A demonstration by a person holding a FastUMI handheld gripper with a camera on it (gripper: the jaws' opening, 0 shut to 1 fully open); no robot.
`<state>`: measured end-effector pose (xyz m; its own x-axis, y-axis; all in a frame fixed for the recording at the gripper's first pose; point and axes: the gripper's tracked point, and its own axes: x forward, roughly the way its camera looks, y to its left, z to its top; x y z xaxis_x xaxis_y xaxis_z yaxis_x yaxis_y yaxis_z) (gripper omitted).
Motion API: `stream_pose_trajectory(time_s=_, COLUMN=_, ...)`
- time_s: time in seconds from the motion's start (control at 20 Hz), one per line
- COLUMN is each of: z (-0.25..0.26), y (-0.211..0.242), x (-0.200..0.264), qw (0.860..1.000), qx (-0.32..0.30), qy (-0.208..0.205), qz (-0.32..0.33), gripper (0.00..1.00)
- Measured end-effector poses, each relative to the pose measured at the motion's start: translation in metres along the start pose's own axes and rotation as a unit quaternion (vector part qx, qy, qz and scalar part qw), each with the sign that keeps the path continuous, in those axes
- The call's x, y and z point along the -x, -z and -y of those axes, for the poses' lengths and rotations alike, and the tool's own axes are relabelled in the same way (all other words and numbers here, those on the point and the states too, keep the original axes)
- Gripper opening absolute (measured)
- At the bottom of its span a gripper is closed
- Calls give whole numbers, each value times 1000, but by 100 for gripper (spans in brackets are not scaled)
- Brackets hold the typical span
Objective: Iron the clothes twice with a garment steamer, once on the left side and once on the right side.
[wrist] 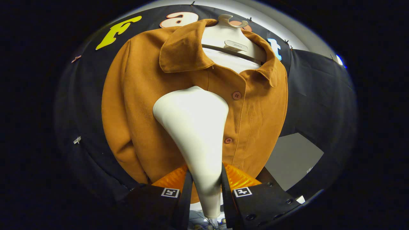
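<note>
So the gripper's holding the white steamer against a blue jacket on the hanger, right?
Not quite. The gripper view shows the gripper shut on the white steamer, its head against a brown jacket, not blue, on the hanger.

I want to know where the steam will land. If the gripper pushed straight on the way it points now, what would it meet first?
The gripper is shut on the white steamer, so the steamer's head would likely press into the brown jacket's front, beside its button row. Whether they already touch is unclear.
</note>
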<state>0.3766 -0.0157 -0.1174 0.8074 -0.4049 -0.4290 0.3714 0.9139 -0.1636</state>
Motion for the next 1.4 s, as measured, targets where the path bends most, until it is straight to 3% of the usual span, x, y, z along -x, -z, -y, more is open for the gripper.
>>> stream_pose_trajectory(time_s=0.75, z=-8, y=61, x=-23, qw=997, qx=37, qy=4, qz=-72, gripper=47)
stream_pose_trajectory(time_s=1.4, z=-11, y=139, x=-37, qw=986, qx=72, qy=-4, qz=-152, gripper=47)
